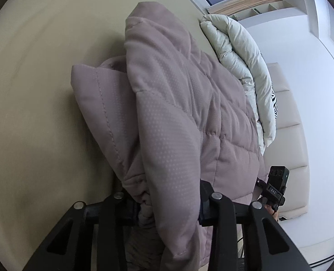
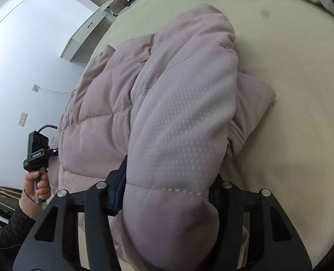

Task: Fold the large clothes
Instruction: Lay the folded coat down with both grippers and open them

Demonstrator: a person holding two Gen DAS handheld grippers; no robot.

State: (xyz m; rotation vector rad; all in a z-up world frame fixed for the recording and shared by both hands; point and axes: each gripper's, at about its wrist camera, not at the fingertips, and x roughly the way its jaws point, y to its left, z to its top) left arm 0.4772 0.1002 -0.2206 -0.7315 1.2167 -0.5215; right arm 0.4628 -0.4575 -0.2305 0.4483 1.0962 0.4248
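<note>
Mauve quilted puffer jacket (image 1: 189,103) lies on the beige bed (image 1: 42,90), already doubled over: a thick upper layer sits on a lower layer, with a stitched flap, probably collar or hem, sticking out at the side (image 2: 255,103). Left gripper (image 1: 169,205) has its fingers clamped on a bunched edge of the jacket; right gripper (image 2: 164,192) likewise pinches a fat padded roll, fingers held apart only by the fabric's bulk. Judgement: at least one fold is in, and the current fold is mid-carry, not laid down. Remaining: set the held edge down, square the layers, tuck the stray flap. A pale duvet (image 1: 239,52) lies farther up the bed, apart from the jacket.
</note>
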